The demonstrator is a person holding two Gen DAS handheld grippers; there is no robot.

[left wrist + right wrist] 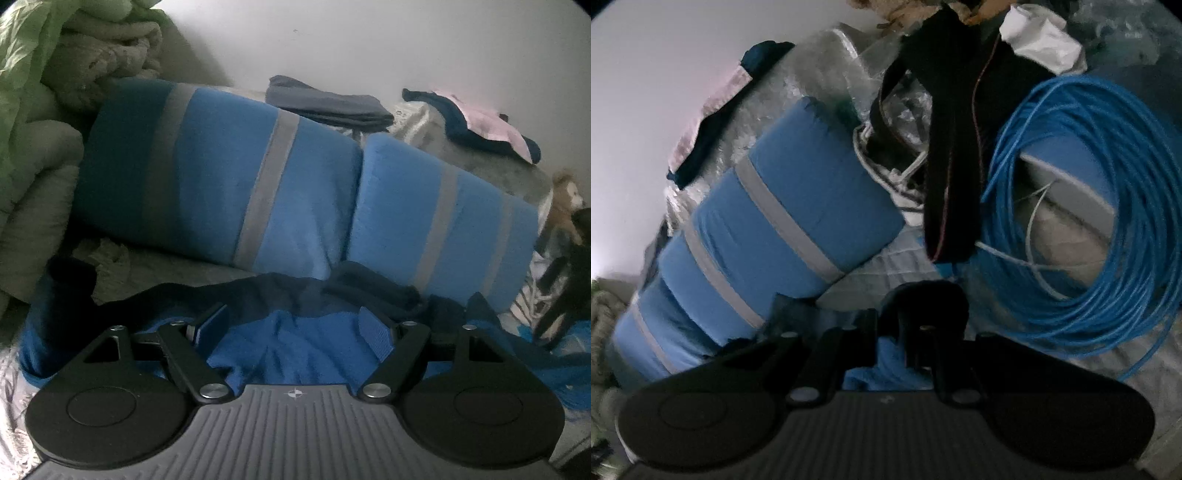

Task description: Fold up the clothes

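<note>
A blue garment with dark navy trim (295,343) lies rumpled on the bed right under my left gripper (291,325). The left gripper is open, its blue pads spread wide over the cloth, touching or just above it. In the right wrist view my right gripper (890,332) is shut on a fold of the same blue garment (886,362), with a dark navy part of it bunched over the fingertips.
Two blue pillows with grey stripes (229,184) lie across the bed behind the garment. Folded dark clothes (328,103) and a navy and pink piece (491,125) lie beyond. A green blanket (29,110) is at the left. A blue cable coil (1082,206) and black straps (953,147) are at the right.
</note>
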